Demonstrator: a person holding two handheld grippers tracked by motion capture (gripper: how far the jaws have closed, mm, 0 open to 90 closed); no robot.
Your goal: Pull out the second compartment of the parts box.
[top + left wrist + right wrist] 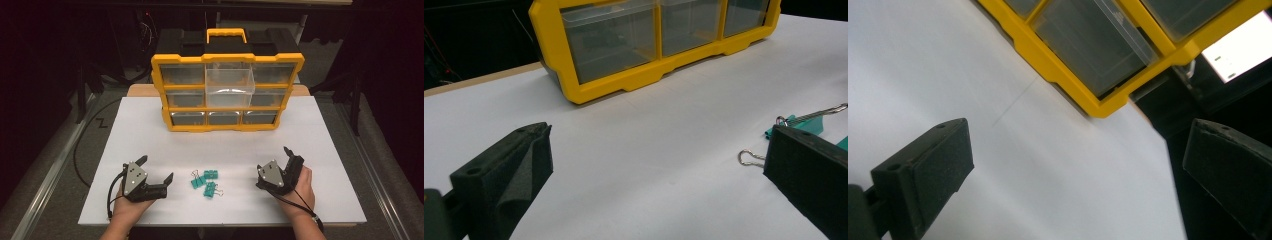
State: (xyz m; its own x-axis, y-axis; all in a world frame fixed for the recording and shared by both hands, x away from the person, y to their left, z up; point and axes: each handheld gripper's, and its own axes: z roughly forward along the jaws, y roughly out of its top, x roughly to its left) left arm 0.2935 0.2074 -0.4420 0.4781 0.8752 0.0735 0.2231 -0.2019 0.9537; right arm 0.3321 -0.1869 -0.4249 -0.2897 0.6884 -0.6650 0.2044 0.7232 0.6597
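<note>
Hands at the near edge of the white surface [150, 135], each with a hand-held gripper. Left hand-held gripper [157, 170] just left of the clips, jaws spread wide, holding nothing, tilted toward them. Right hand-held gripper [274, 159] a little farther right of the clips, jaws likewise spread and empty, aimed up the surface.

Teal binder clips [205, 181], three by the look of it, loose and clustered between the two grippers, untouched. Probably the opening step: reaching for a clip. Next move likely calls for swinging the left jaws across one clip body, then squeezing.

Well beyond the clips, yellow organizer [228, 60] upright, middle clear drawer [229, 82] pulled out, a fair guess for the drop spot.

Clips partly cut off behind the jaw in the left gripper view; drawer contents hard to make out.
</note>
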